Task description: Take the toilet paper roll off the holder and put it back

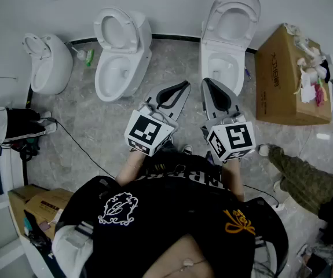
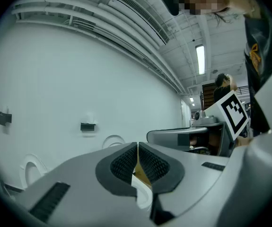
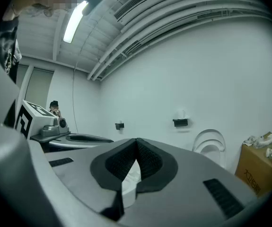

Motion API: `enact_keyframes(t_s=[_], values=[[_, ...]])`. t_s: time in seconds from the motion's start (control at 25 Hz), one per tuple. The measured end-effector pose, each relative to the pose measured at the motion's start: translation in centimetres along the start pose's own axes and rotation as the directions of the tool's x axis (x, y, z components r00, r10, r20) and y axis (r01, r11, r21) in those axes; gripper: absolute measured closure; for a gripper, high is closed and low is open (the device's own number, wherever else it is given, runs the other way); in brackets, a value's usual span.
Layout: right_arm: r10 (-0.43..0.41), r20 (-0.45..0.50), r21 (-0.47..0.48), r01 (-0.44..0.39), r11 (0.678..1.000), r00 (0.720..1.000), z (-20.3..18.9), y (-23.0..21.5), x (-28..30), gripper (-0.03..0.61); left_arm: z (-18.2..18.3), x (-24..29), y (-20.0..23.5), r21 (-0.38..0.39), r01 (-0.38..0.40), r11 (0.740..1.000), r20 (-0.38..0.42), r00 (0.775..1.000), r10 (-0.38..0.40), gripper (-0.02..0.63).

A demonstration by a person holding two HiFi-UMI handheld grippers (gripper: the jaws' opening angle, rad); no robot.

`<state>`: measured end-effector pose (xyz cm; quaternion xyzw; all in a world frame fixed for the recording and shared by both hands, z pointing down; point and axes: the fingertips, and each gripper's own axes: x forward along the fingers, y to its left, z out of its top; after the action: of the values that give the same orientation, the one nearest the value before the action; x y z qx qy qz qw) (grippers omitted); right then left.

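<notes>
Two dark wall holders show in the right gripper view: one with a pale toilet paper roll that seems to sit on top, faint at this distance, and a smaller one further left. In the left gripper view the holder hangs on the white wall far ahead. My left gripper and right gripper are held side by side in front of my chest, both shut with nothing between the pads, and well short of the wall.
Against the wall stand a white toilet at the left, another toilet ahead, and a smaller white fixture at the far left. A cardboard box with clutter sits at the right. Someone's leg is at the right, and a cable runs across the floor.
</notes>
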<state>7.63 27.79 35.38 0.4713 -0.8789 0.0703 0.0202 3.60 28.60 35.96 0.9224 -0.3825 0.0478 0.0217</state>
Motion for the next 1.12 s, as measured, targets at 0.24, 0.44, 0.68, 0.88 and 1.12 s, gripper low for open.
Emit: enact_keyframes(t_s=[0.24, 0.44, 0.68, 0.88, 1.12], values=[[0.01, -0.004, -0.002, -0.01, 1.0, 1.0, -0.5, 0.9, -0.4, 0.568, -0.1, -0.8, -1.0, 0.039, 0.008, 0.999, -0.003, 1.0, -0.008, 0.588], [0.034, 0.014, 0.018, -0.034, 0.999, 0.999, -0.8, 2.1, -0.5, 0.568, -0.4, -1.8, -0.7, 0.036, -0.002, 0.999, -0.004, 1.0, 0.002, 0.588], [0.026, 0.014, 0.021, -0.026, 0.999, 1.0, -1.1, 2.9, 0.0, 0.566, -0.5, -2.6, -0.2, 0.035, -0.008, 0.999, 0.0, 1.0, 0.008, 0.588], [0.022, 0.013, 0.019, -0.023, 1.0, 1.0, -1.2, 3.8, 0.8, 0.566, -0.3, -3.7, 1.0, 0.03, -0.012, 0.999, 0.011, 1.0, 0.011, 0.588], [0.018, 0.014, 0.011, -0.019, 1.0, 1.0, -0.9, 4.9, 2.9, 0.566, 0.2, -4.5, 3.1, 0.039, -0.009, 0.999, 0.029, 1.0, 0.008, 0.588]])
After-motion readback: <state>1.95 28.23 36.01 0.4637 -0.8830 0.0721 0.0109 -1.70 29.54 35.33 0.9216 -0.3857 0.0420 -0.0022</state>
